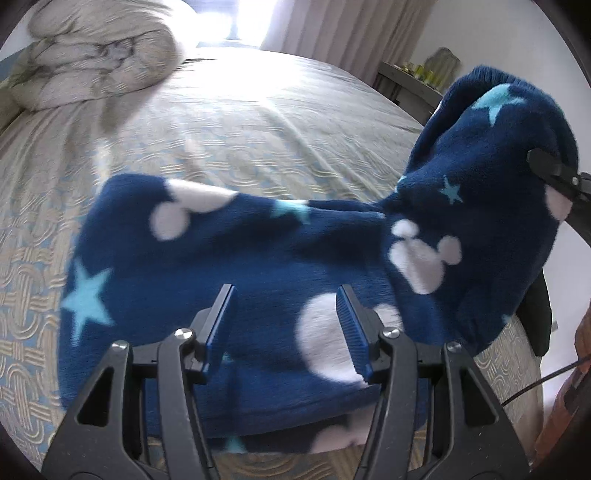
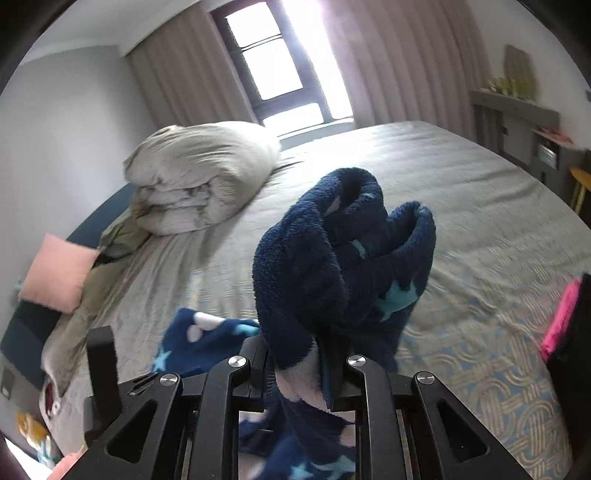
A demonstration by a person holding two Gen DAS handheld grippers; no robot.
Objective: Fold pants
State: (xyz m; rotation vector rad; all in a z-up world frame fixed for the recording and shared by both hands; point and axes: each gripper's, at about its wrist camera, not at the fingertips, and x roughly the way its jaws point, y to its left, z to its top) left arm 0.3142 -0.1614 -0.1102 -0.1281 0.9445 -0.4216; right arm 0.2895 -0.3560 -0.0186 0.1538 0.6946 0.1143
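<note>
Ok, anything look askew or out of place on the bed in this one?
Nothing damaged or spilled. The pants are bunched rather than flat: the right gripper holds one end lifted in a wad, the rest lies on the bed. The left gripper is open above them.

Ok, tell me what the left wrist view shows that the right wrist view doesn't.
Only the left wrist view: the left gripper open above the flat part of the pants, touching nothing.

Only the right wrist view: the right gripper shut on a bunched fold of the pants, a pink pillow, the window.

Both: pants, bed, rolled duvet, curtains.
</note>
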